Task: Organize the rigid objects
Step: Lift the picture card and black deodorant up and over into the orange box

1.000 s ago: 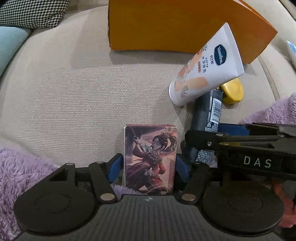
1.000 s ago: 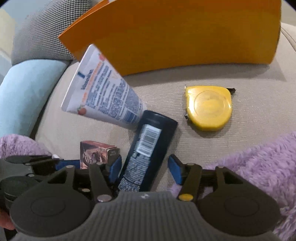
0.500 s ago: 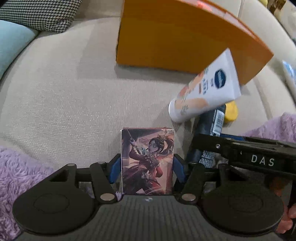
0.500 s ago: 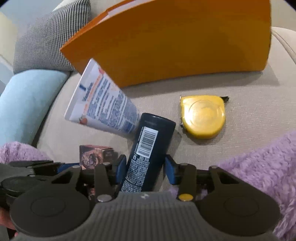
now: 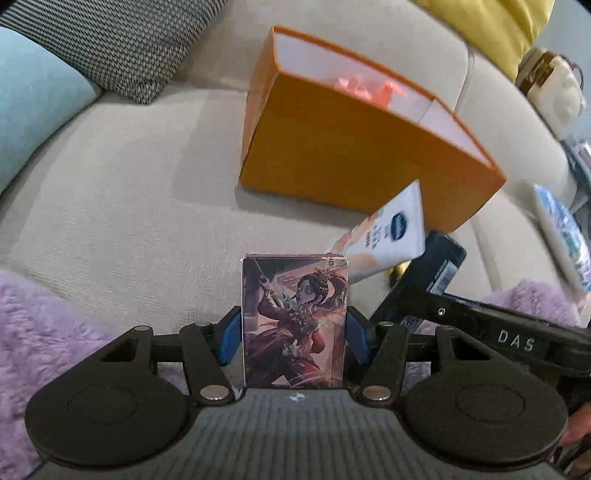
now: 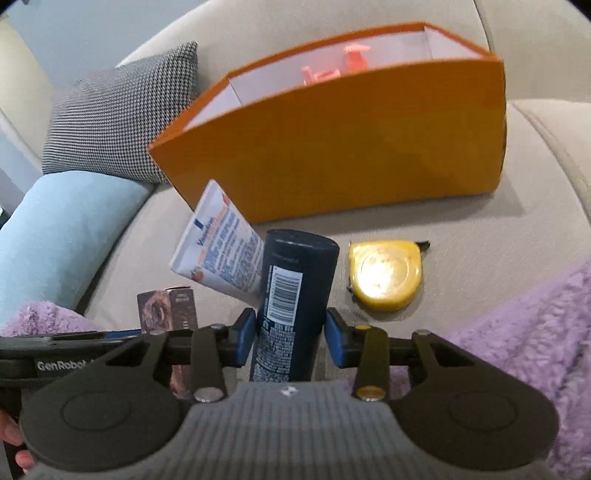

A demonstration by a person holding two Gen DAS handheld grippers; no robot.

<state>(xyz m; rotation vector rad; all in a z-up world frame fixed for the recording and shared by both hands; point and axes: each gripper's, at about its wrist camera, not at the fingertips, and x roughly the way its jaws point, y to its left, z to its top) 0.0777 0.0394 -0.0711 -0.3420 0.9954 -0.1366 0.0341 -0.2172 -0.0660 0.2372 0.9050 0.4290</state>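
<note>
Card box (image 5: pixel 294 321) and dark bottle (image 6: pixel 291 306), both gripped in front of the orange box (image 6: pixel 332 158).
My left hand-held gripper (image 5: pixel 293 334) clamps the card box; my right hand-held gripper (image 6: pixel 290 332) clamps the bottle, lotion tube (image 6: pixel 221 247) just beside.

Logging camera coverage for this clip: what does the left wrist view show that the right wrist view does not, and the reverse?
Only the left wrist view shows the card box's illustrated front, clamped in the left gripper, plus a yellow cushion and a cream bag behind the sofa.

Only the right wrist view shows the yellow tape measure lying on the seat, and the dark bottle's barcode side between the right gripper's fingers.

Both show the orange box with pink items inside, the Vaseline tube, the houndstooth pillow, the light blue cushion and the purple blanket.
</note>
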